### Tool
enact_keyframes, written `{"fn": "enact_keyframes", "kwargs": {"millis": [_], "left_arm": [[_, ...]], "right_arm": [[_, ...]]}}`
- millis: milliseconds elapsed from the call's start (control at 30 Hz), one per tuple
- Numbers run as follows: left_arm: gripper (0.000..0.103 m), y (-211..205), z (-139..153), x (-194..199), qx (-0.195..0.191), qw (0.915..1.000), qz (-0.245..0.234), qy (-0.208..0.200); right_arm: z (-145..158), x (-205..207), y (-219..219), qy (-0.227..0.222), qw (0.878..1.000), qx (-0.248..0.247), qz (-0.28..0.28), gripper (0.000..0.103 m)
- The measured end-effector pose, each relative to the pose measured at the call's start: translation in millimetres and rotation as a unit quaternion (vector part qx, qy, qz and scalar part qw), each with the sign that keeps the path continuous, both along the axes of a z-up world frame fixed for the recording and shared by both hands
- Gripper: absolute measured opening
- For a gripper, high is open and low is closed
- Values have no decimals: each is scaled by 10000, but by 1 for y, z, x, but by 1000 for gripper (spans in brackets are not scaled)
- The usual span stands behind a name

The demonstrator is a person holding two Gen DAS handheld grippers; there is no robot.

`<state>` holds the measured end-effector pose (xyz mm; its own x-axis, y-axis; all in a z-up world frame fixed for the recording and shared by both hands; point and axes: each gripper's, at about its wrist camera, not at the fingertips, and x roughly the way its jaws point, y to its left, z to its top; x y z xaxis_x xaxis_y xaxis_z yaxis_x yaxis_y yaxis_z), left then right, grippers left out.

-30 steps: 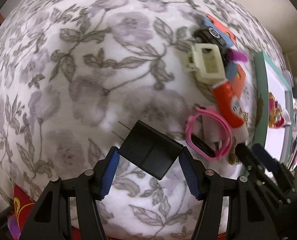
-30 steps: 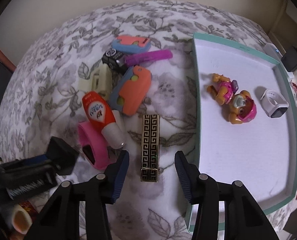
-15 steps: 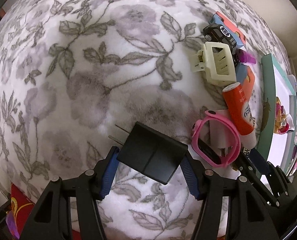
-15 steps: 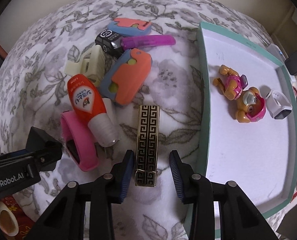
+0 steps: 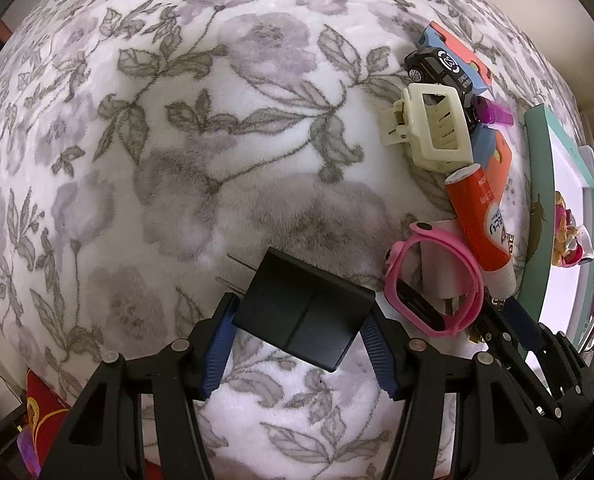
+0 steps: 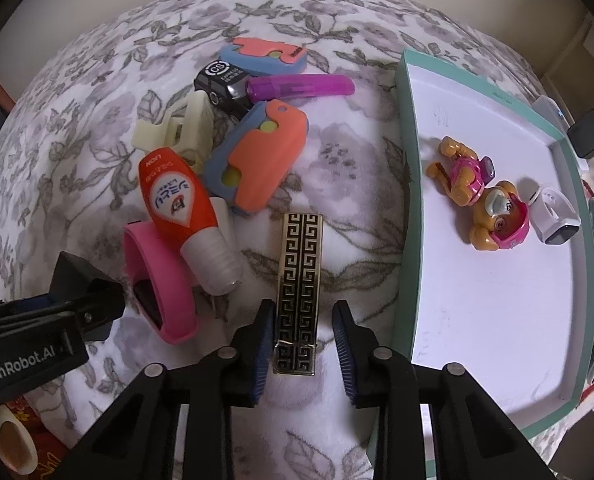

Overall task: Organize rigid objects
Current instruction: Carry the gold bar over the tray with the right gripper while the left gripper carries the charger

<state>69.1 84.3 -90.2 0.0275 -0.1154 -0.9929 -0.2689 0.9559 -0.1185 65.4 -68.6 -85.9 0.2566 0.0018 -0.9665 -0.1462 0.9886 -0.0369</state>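
Note:
My left gripper [image 5: 299, 330] is shut on a black plug adapter [image 5: 303, 314], held just above the flowered blanket; its prongs point up-left. My right gripper [image 6: 303, 322] is open, its fingers on either side of the near end of a black-and-gold patterned bar [image 6: 299, 290] lying on the blanket. A gap shows on each side of the bar. The left gripper also shows in the right wrist view [image 6: 81, 300]. A teal-rimmed white tray [image 6: 407, 200] lies to the right, holding a toy pup [image 6: 477, 192] and a small white device [image 6: 555, 220].
Left of the bar lie a pink wristband [image 6: 161, 280], an orange-and-white tube [image 6: 185, 208], an orange-blue block [image 6: 257, 160], a cream hair clip [image 6: 181, 132], a black toy car [image 6: 223, 80], a purple lighter [image 6: 301, 86] and another orange-blue block [image 6: 265, 56].
My right gripper has moved forward and down over the patterned bar and its fingers have narrowed around the bar's near end. My left gripper has moved in closer, still holding the plug adapter.

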Motion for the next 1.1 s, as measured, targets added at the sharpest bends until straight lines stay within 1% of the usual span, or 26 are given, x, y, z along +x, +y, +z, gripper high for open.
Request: {"fn": "enact_keyframes", "kwargs": {"millis": [33,267,533,667,867,933,1100], "left_arm": [[62,1,0,0,-9,10000,10,-10],[61,4,16,0,21,9997,39,-261],[61,-2,51,0,62,9966,-119,-817],[61,-8,61,2,62,9949,-219,-982],[61,-23,73,6,-133,9915,-416,-1229],[61,-35,76,7,-152,9897,-529,-1319],[61,-58,76,10,-232,9880,-752,-1326]], "right_arm": [[1,0,0,-6,10000,9,1,22],[10,1,-10,-34,9998,143,-95,22],[39,2,-23,-384,9982,384,-249,22],[49,1,-29,-554,9971,415,-315,22],[59,-3,-41,-698,9954,411,-513,22],[62,-3,-48,-741,9948,387,-576,22],[62,0,-72,-728,9936,294,-807,22]]}}
